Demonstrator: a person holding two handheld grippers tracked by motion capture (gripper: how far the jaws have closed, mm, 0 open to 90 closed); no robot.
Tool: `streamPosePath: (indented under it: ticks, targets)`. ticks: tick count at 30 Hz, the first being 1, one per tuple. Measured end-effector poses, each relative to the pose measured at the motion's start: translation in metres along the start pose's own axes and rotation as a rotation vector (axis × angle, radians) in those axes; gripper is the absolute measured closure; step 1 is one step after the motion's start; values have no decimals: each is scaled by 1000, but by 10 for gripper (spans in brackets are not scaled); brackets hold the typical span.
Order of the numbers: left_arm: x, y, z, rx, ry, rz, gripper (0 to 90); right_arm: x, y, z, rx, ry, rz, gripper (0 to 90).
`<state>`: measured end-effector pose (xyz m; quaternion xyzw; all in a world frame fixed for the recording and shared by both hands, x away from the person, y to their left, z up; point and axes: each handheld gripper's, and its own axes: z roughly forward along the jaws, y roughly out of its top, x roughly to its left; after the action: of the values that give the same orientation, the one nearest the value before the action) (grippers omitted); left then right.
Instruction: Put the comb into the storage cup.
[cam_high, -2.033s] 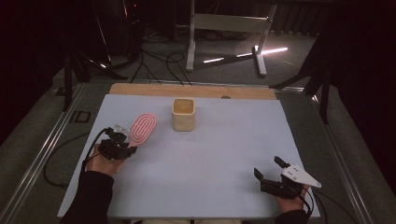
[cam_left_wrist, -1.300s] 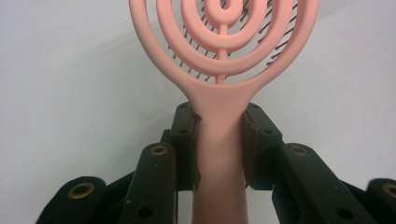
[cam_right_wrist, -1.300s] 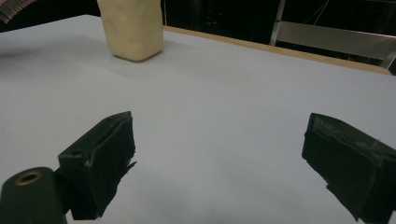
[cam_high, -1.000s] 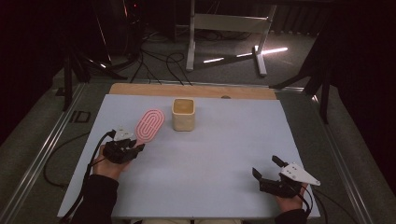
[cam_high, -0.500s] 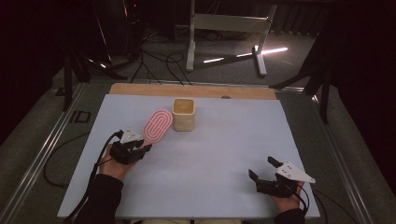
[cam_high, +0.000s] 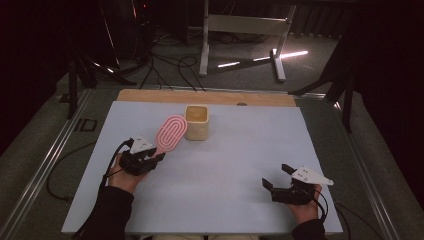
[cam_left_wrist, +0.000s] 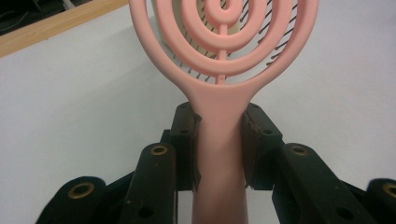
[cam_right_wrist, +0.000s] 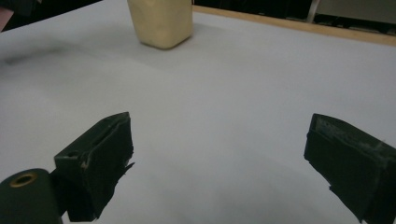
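Brush, pink with an oval head of concentric rings, is held by its handle in the left gripper, whose jaws pinch the handle from both sides. In the left gripper view the two pads press on the handle just below the head, and dark bristles show behind the rings. The head is raised off the table and points toward the cup, ending just beside its left wall. The right gripper is at the near right part of the table, well apart from the cup, and its jaws are spread wide with nothing between them.
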<state>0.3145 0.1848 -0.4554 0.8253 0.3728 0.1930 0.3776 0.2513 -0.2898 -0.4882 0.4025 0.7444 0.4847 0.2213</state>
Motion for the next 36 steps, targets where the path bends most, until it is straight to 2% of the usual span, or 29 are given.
streamPosePath:
  ticks: [3,8,17,36]
  targets:
    - [-2,0,1,2,1,7,700,1,10,3,-8,-9,-14,77]
    - [-5,0,0,1,2,16,700,4,26,12,-32,4,-24,77]
    - [-10,2,-1,-16,-2,27,700,21,51,29,-58,56,-57,77]
    - [-25,9,-1,-47,-5,71,700,50,80,65,-67,179,-48,77]
